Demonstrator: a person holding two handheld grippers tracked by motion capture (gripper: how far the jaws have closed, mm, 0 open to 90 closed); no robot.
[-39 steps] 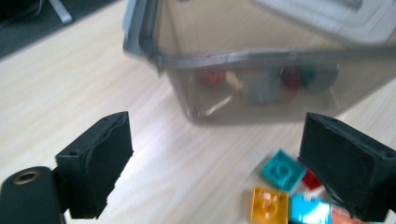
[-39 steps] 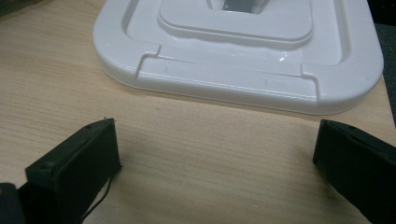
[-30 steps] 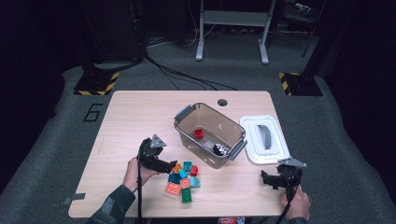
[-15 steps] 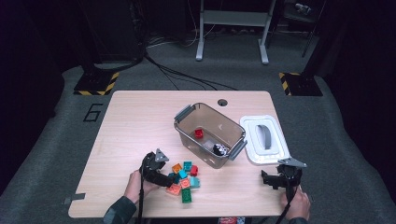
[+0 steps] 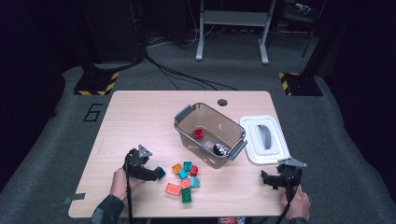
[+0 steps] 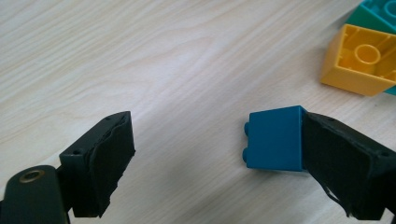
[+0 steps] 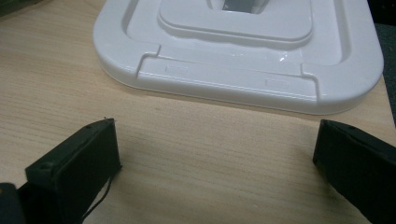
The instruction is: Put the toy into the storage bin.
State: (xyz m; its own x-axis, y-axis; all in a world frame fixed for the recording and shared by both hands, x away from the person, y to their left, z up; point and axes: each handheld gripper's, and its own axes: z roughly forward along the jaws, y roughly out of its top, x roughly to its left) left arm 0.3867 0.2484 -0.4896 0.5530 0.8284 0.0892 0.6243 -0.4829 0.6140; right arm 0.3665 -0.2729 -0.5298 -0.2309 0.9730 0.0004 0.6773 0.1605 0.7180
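Dim room, grey carpet floor (image 5: 70, 126), wooden table (image 5: 140, 116), black cables (image 5: 177, 74), metal stand (image 5: 231, 28) behind.

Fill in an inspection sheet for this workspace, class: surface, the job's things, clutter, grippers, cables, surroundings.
Surface: light wooden table, with a round hole near its far edge.
Job's things: blue brick against one pad of the left hand-held gripper; loose bricks beside it; clear bin holding a red brick and a dark item.
Clutter: white lid lying right of the bin.
Grippers: left jaws just been closing, far pad not touching the brick; right hand-held gripper open, nothing between its jaws.
Cables: black cables on the floor behind.
Surroundings: grey carpet, metal stand, striped bases.
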